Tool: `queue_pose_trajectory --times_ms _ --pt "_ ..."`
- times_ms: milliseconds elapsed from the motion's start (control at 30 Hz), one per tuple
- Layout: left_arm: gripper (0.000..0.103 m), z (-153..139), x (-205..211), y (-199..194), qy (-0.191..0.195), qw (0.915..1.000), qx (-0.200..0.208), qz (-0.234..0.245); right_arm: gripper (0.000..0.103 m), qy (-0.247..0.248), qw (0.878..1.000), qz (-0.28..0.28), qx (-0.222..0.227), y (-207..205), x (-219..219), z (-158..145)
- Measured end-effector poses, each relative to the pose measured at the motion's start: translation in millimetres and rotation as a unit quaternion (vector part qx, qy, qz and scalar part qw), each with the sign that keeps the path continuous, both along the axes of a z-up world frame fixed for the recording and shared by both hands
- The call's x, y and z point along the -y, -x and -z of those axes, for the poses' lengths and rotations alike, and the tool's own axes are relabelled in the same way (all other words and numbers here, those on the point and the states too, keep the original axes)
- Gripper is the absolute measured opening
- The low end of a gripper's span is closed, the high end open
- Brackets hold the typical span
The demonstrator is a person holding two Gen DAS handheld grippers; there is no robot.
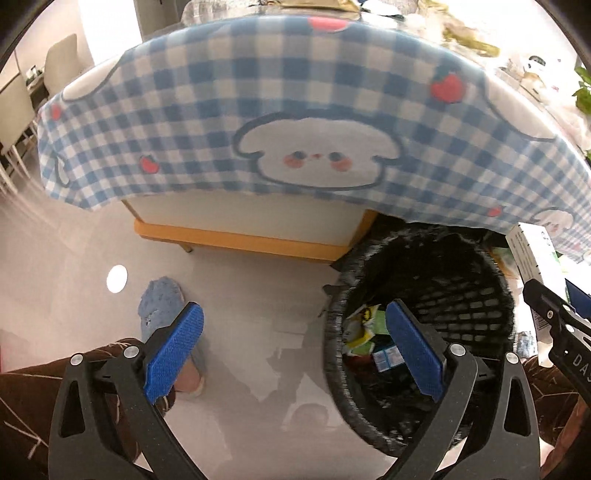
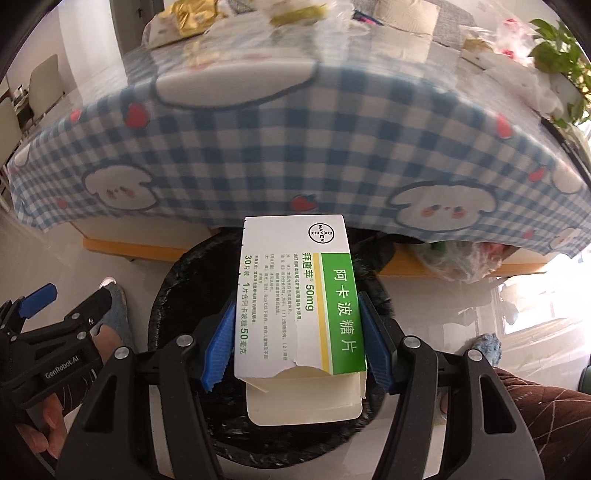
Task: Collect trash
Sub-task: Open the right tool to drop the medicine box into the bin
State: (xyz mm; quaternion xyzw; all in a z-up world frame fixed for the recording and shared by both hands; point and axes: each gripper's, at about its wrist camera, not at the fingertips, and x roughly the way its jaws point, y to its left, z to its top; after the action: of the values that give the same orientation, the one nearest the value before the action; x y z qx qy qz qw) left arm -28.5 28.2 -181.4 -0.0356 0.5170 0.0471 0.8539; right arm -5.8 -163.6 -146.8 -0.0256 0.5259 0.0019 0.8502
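Note:
My right gripper [image 2: 297, 302] is shut on a white and green medicine box [image 2: 295, 295] with a torn open flap, holding it over a black mesh trash bin [image 2: 173, 295] lined with a black bag. In the left wrist view the bin [image 1: 461, 280] stands on the floor beside the table, with several wrappers and small packets [image 1: 364, 328] inside. My left gripper [image 1: 294, 306] hangs open above the bin's left rim and the floor, nothing between its blue pads [image 1: 173, 350]. The box [image 1: 528, 251] shows at that view's right edge.
A low table with a blue checked cloth [image 1: 295, 110] stands just behind the bin, with wrappers and bags [image 2: 192, 18] at its far side. A person's foot in a blue slipper [image 1: 162, 306] rests left of the bin. A plastic bag [image 2: 458, 258] lies under the table.

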Motion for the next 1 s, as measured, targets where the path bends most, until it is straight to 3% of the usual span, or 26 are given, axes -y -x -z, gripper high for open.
queue_pose_trajectory --times_ms 533,1000 --pt "0.097 8.4 -30.8 -5.5 0.021 0.9996 -0.004 -0.017 0.060 0.011 0.999 -0.008 -0.033 -5.5 -9.9 37.6" --pt "0.097 -16.0 -19.2 -5.3 0.017 0.9998 0.007 0.010 0.089 0.012 1.000 -0.004 0.008 -2.3 -8.4 5.5"
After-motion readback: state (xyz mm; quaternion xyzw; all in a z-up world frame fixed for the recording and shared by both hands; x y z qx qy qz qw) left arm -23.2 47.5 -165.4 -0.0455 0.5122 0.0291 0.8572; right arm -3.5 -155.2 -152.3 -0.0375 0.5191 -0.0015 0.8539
